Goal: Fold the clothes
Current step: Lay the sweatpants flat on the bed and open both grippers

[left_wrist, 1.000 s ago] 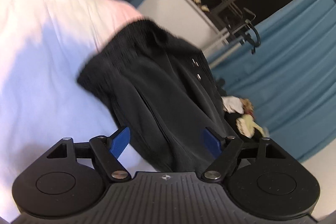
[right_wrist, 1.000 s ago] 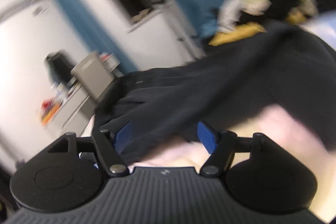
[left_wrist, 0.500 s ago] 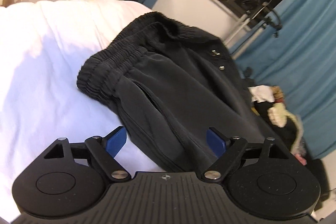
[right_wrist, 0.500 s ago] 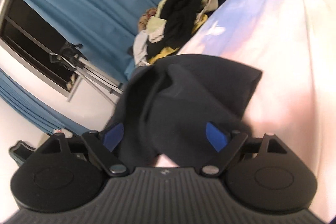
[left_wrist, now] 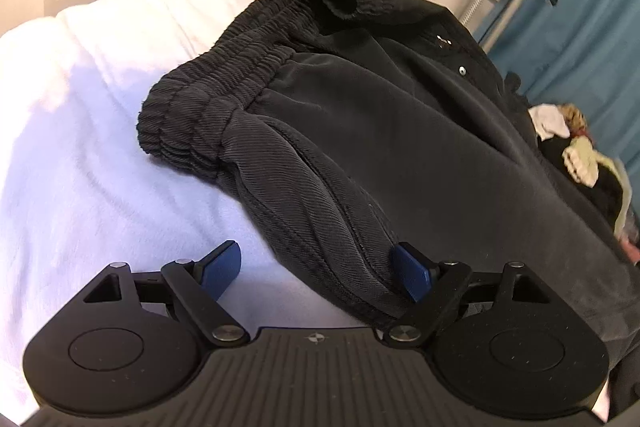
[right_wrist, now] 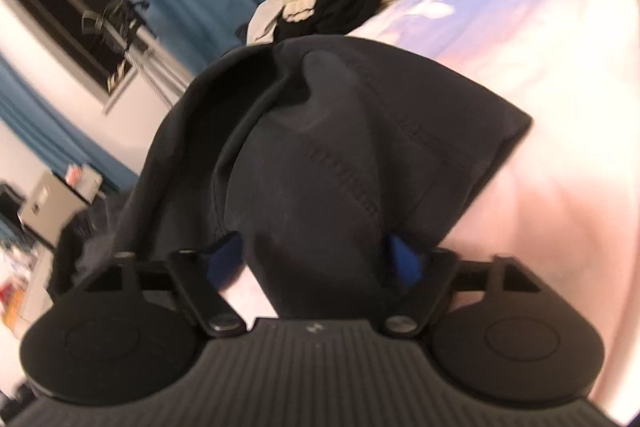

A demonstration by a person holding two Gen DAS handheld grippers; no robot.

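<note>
To take both ends for a fold, the left gripper [left_wrist: 318, 273] waits released beside the black trousers [left_wrist: 380, 131], while the right gripper [right_wrist: 318, 259], whose jaws have just been closing, has their hem between them.

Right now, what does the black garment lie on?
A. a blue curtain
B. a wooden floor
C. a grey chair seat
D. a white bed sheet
D: the black garment is spread over the white bed sheet, which shows bare around its elastic waistband.
</note>
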